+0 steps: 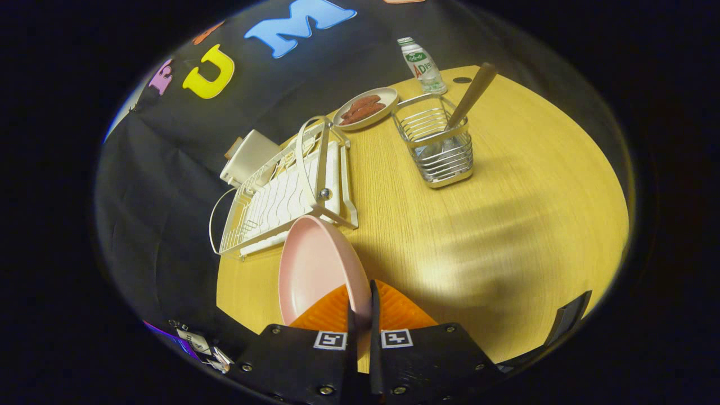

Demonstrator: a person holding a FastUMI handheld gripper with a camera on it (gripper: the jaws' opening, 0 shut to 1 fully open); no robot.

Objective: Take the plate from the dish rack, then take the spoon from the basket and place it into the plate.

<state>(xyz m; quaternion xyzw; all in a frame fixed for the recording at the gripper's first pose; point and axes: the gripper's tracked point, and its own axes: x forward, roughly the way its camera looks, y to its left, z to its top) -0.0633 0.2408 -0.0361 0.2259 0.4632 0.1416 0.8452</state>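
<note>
Dish rack point(281, 194), 10 o'clock from claw: empty, plate already out; first step judged done.
Plate point(315, 264): pink, on edge, rim clamped between claw fingers, held above counter point(506, 225), just clear of rack's near corner.
Claw point(360, 306): nearly closed, both fingers pressing plate rim.
Spoon point(469, 98), 1 o'clock: upright in wire basket point(436, 149), untouched. Remaining: set plate down, fetch spoon, place in plate.
Hidden: plate's lower edge behind fingers; spoon bowl blurred by basket wires.
</note>
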